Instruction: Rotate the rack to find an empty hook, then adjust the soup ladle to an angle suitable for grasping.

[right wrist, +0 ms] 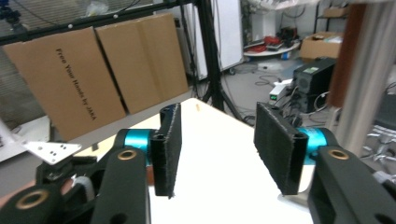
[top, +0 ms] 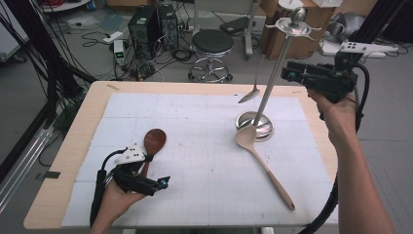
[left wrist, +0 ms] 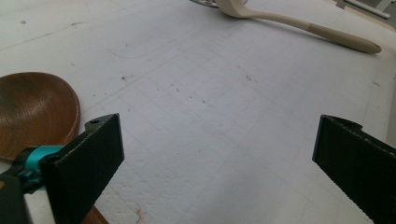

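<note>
With both grippers (top: 163, 183) (top: 287, 73) gaping empty, the stiff, light wooden spoon (top: 152, 146) is lying ready for a mid-handle pinch.

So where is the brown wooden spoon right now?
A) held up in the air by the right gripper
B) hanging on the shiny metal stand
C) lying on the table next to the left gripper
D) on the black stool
C: the brown wooden spoon lies flat on the white mat, its handle running down beside the left gripper, whose jaws are open and hold nothing.
</note>
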`<act>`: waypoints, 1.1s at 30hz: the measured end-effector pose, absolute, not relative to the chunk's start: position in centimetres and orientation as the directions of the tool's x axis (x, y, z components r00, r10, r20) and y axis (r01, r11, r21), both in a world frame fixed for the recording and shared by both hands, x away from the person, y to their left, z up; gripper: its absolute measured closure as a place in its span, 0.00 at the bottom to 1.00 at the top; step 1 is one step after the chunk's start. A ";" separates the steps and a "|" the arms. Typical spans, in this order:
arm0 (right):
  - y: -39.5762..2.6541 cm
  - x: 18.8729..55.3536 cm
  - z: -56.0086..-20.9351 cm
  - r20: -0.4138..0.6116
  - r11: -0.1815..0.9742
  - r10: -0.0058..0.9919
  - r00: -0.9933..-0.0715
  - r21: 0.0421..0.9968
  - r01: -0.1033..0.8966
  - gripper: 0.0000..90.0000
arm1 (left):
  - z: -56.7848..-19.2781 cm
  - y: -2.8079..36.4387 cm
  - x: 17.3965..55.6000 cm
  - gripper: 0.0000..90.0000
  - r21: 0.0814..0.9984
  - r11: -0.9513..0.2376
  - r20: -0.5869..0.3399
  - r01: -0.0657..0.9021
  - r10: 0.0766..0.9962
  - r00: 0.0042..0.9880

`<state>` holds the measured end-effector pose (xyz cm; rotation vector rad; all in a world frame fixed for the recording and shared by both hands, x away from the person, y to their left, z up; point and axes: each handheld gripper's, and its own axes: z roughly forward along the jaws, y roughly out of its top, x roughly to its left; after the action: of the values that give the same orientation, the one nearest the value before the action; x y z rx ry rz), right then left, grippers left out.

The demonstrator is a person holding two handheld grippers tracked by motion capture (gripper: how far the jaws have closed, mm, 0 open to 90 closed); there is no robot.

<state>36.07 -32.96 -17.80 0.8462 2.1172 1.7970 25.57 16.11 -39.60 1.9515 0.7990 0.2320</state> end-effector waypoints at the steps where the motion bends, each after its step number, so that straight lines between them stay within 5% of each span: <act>1: -32.9 35.9 -18.1 0.182 0.075 0.561 -0.807 0.960 0.269 0.55 | -39.6 16.1 25.5 0.03 0.847 -0.305 -0.169 0.435 0.622 0.765; 9: -32.4 34.5 -19.9 0.208 0.080 0.536 -0.818 0.952 0.294 0.45 | -39.6 16.0 25.5 0.03 0.845 -0.311 -0.165 0.434 0.621 0.766; 33: -32.2 31.4 -27.3 0.259 0.132 0.547 -0.796 0.912 0.388 0.42 | -39.8 16.2 25.2 0.03 0.842 -0.311 -0.166 0.440 0.628 0.761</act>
<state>31.38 -32.17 -27.29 0.9402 2.2564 1.7465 25.23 16.15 -39.78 1.9577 0.8088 0.2360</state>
